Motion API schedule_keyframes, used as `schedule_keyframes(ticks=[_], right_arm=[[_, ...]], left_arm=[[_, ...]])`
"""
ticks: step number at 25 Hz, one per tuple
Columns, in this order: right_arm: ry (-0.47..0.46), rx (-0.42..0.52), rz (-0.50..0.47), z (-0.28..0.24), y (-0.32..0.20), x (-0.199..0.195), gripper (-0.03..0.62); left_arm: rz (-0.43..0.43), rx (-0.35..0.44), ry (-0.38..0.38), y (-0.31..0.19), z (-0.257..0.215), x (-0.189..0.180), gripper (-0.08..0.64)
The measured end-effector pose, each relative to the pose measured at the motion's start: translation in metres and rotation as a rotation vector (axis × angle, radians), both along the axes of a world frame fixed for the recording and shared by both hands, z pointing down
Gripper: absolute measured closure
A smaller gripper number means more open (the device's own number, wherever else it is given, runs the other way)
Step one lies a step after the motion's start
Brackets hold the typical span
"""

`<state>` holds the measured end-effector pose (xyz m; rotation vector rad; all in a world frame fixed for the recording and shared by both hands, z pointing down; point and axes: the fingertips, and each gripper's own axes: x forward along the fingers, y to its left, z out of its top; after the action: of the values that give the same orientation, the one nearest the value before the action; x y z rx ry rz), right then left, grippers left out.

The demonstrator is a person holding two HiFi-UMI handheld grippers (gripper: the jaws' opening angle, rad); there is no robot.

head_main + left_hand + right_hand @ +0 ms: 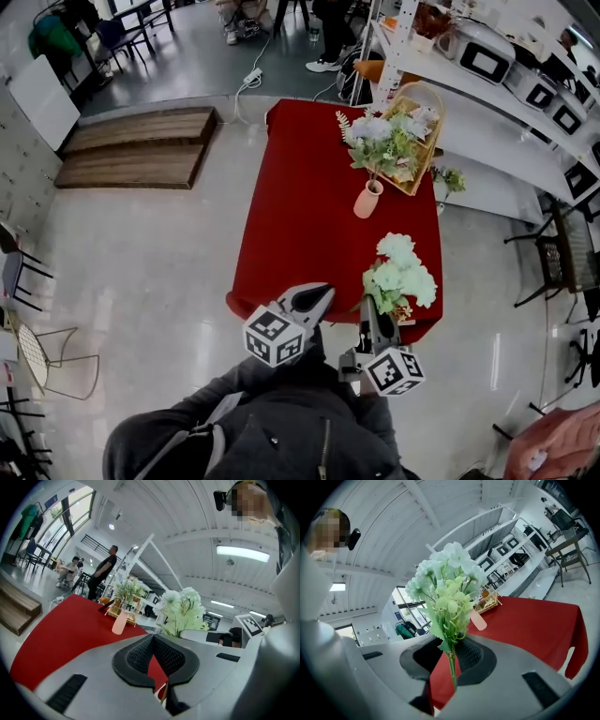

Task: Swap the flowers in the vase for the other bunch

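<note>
A pink vase (pixel 367 200) stands on the red table (pixel 300 216), right of the middle. A green and white bunch (pixel 380 141) spreads just above its mouth and over the wicker basket (pixel 419 131) behind it. I cannot tell for sure whether its stems sit in the vase. My right gripper (pixel 372 305) is shut on the stem of a second, pale green and white bunch (pixel 447 588), held upright over the table's near right corner. My left gripper (pixel 323 292) hovers beside it at the near edge, shut and empty (pixel 153 637). The left gripper view shows the vase (pixel 119 621) far ahead.
White shelving with boxy appliances (pixel 487 61) runs along the table's right side, with a small green sprig (pixel 450 178) on its lower board. A wooden platform (pixel 141 145) lies on the floor at the left. People stand beyond the table's far end (pixel 104 571). Chairs stand at both sides.
</note>
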<state>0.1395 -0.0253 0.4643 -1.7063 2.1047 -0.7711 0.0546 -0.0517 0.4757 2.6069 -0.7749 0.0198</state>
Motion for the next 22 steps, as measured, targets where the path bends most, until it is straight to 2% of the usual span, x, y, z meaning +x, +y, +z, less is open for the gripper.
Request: schedule_keyframes(ticks=[12,22], right_arm=[[-0.045,-0.04,0.016,0.018,0.016,-0.004,0.514],[-0.035,-0.035,0.001,0.015,-0.011,0.003,0.514]], left_arm=[[-0.005,-0.034,-0.027,0.019,0.016,-0.008,0.551],[-0.014,-0.02,-0.014,-0.009,0.009,0.001,0.551]])
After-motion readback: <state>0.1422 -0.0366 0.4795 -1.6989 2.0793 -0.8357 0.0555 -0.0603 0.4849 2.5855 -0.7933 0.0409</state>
